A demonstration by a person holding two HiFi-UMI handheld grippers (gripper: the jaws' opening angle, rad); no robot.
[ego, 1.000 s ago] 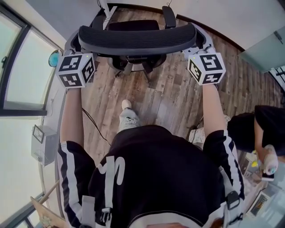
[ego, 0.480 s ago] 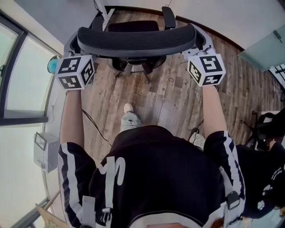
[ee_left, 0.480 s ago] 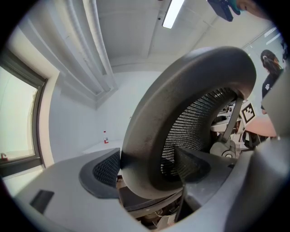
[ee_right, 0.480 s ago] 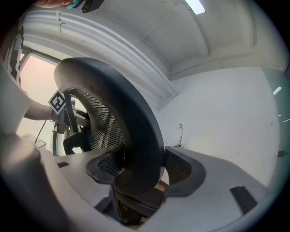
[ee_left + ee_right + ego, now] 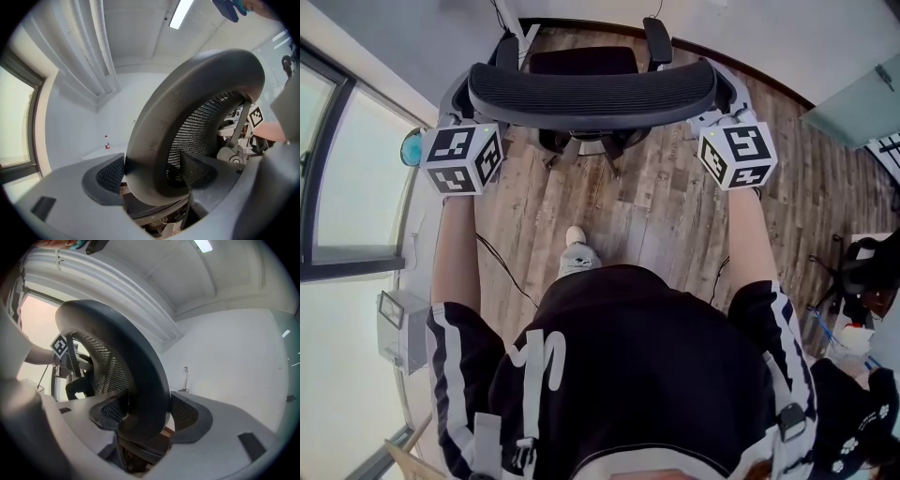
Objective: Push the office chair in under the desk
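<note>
The black mesh office chair (image 5: 591,92) stands in front of me on the wood floor, its seat (image 5: 581,61) and armrests toward the pale desk (image 5: 422,33) at the top of the head view. My left gripper (image 5: 467,105) holds the left end of the chair back and my right gripper (image 5: 724,101) the right end. In the left gripper view the dark rim of the chair back (image 5: 154,140) fills the space between the left gripper's (image 5: 150,174) pads. In the right gripper view the right gripper (image 5: 147,414) clamps the chair back (image 5: 145,376) the same way.
A large window (image 5: 347,178) runs along the left. A black cable (image 5: 502,272) lies on the floor by my feet. A small bottle (image 5: 107,142) stands on the white desk top. Another person (image 5: 858,427) is at the lower right, next to a glass partition (image 5: 862,103).
The chair and both grippers have shifted a little forward, toward the desk. My foot has stepped forward. The person at the right has moved lower in the view.
</note>
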